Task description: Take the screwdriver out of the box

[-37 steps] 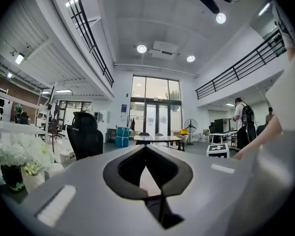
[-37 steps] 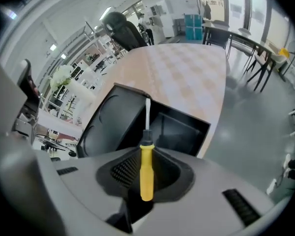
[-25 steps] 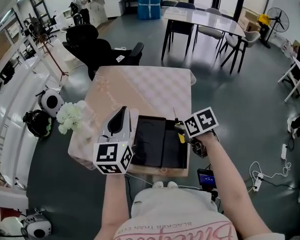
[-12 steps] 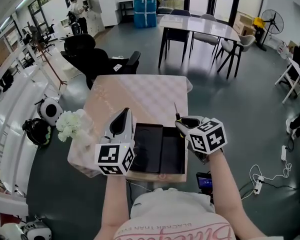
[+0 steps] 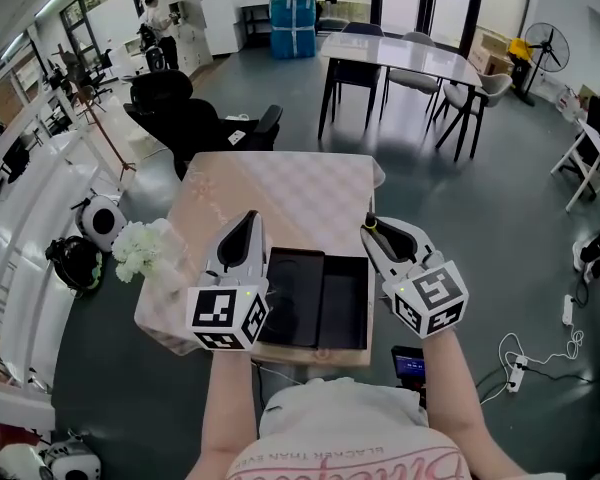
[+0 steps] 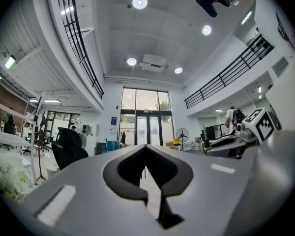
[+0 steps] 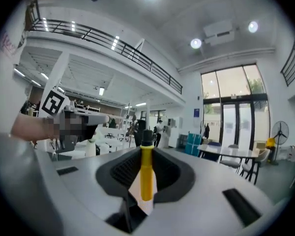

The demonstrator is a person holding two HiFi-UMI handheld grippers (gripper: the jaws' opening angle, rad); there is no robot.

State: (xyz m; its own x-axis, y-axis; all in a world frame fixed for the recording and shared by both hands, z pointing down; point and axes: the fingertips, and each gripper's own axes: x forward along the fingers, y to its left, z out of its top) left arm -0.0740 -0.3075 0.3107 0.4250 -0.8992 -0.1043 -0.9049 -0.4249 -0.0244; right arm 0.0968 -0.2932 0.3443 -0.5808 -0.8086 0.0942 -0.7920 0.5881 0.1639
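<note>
An open black box (image 5: 345,303) lies at the near edge of the table (image 5: 280,183). Above the box's right side my right gripper (image 5: 371,227) points level and away from me. It is shut on the screwdriver (image 7: 146,176), whose yellow handle with a black tip stands between the jaws in the right gripper view; only a bit of yellow-green of the screwdriver (image 5: 372,225) shows in the head view. Over the box's left edge my left gripper (image 5: 247,220) hovers, its jaws closed together with nothing between them (image 6: 145,147).
A pink checkered cloth covers the table. White flowers (image 5: 140,243) sit at its left edge. Black office chairs (image 5: 195,103) stand beyond the table, a long table with chairs (image 5: 405,43) farther back. Grey floor lies to the right.
My right gripper has risen out of the box with the screwdriver and swung from pointing down to level. The left gripper has lifted a little.
</note>
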